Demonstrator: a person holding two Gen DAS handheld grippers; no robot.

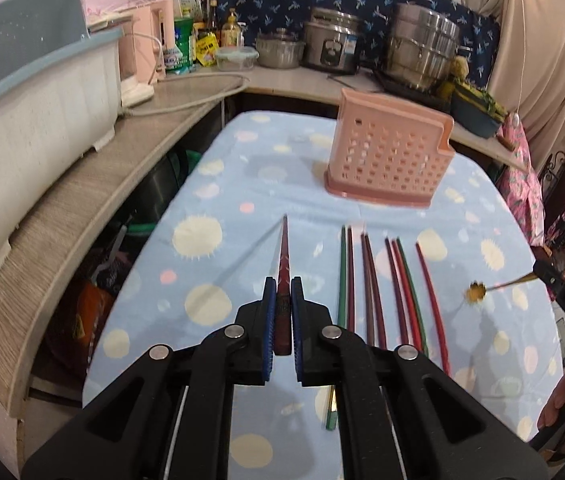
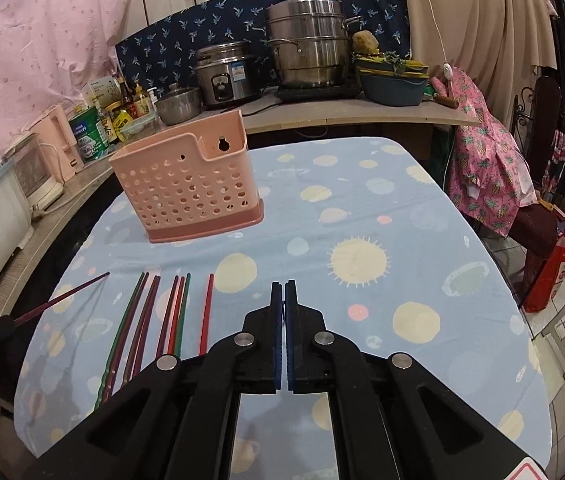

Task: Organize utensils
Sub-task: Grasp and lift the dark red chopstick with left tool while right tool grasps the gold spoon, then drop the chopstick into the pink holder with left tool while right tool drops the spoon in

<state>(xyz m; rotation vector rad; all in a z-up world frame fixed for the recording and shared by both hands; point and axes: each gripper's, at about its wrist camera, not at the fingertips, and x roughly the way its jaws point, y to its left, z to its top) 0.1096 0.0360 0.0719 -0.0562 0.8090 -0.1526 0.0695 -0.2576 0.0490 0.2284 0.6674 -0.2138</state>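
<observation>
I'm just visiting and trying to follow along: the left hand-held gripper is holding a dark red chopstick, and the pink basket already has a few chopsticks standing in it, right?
Not quite. The left hand-held gripper does hold a dark red chopstick, but no chopsticks stand in the pink basket; the right wrist view shows none above its rim. The other chopsticks lie on the tablecloth.

Basket (image 1: 388,156) stands on table (image 1: 242,184), upper centre of left view. Row of chopsticks (image 1: 386,292) lies on table below basket, right of centre. One chopstick (image 1: 283,276) sits between left gripper (image 1: 282,292) pads, left of the row. Counter (image 1: 94,184) runs along frame left; pots (image 1: 418,50) on it behind basket, top.
</observation>
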